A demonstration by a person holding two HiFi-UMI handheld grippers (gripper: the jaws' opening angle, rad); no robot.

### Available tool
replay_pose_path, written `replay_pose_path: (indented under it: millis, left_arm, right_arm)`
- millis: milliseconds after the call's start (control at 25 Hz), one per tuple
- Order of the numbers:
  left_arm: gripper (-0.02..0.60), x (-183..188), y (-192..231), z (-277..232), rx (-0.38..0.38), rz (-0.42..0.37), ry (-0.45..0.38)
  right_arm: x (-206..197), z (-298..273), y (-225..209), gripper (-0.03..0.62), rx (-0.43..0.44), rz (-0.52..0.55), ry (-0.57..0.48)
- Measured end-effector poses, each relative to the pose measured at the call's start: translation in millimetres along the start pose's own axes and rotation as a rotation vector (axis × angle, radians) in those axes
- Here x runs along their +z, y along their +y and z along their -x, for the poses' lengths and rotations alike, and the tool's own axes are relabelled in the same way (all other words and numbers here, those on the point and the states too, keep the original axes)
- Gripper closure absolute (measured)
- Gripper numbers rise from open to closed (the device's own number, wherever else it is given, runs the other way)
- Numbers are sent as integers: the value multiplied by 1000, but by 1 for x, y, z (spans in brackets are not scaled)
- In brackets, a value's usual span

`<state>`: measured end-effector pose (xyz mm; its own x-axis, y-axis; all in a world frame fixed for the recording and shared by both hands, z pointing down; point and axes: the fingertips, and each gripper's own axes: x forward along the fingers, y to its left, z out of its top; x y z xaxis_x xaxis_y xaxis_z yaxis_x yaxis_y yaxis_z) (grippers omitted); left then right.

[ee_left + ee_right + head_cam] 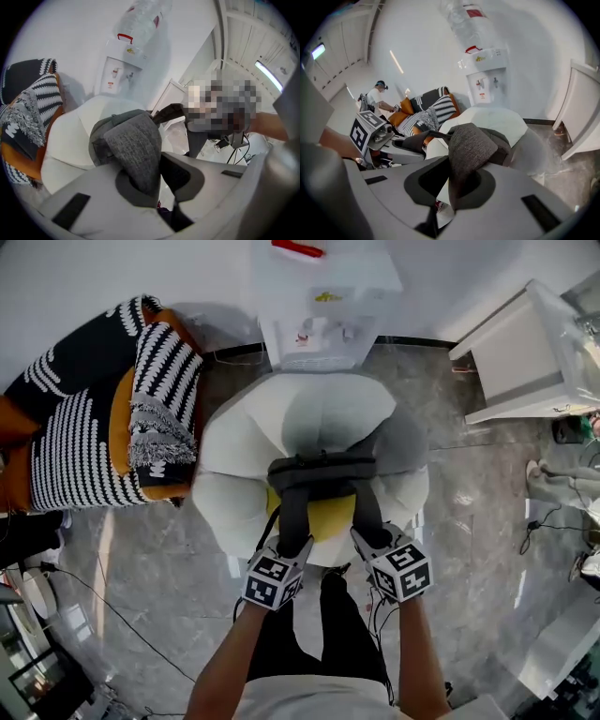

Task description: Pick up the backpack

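**Desk:** Where's the backpack sitting?

**Me:** The backpack (322, 486) is at the front edge of the white chair (239, 442), on the side nearest me. Its dark grey top faces the chair's back and a yellow panel shows below that. I can't tell whether its underside touches the cushion.

**Desk:** And your claws?

**Me:** My left claw (292, 542) is clamped on the left shoulder strap (136, 145). In the left gripper view the grey fabric is pinched in the notch between the jaws and folds over above them. My right claw (367, 538) is clamped the same way on the right shoulder strap (468, 145), with the webbing bunched between its pads. The two straps run side by side from the pack's top down to the claws.

**Desk:** Anything close by?

**Me:** A water dispenser (319, 306) stands against the wall just behind the chair. Striped cushions (159, 399) lie on an orange seat beside the chair's left edge. A white cabinet (525, 352) is well off to the right.
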<state>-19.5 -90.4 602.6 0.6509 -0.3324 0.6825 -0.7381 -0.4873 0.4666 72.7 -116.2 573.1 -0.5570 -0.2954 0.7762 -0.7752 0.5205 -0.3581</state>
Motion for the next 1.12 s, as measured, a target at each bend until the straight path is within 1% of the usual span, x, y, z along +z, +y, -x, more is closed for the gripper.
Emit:
replay_pose_path:
  millis: [240, 400, 480, 720, 920, 1120]
  left_arm:
    - [540, 12, -5, 15, -2, -2, 4]
    - [540, 18, -14, 23, -4, -23, 14]
    - [540, 20, -17, 26, -2, -21, 14]
    - [540, 27, -20, 37, 14, 25, 1]
    - [540, 39, -22, 46, 37, 27, -14]
    - [541, 49, -22, 57, 58, 41, -37]
  right_arm:
    - [3, 10, 9, 559, 2, -6, 18]
    - [-7, 20, 15, 559, 1, -11, 36]
    - [-9, 25, 18, 559, 3, -18, 36]
    - [5, 35, 24, 559, 12, 0, 32]
    - [22, 46, 28, 559, 19, 14, 11]
    - [29, 52, 38, 559, 33, 30, 1]
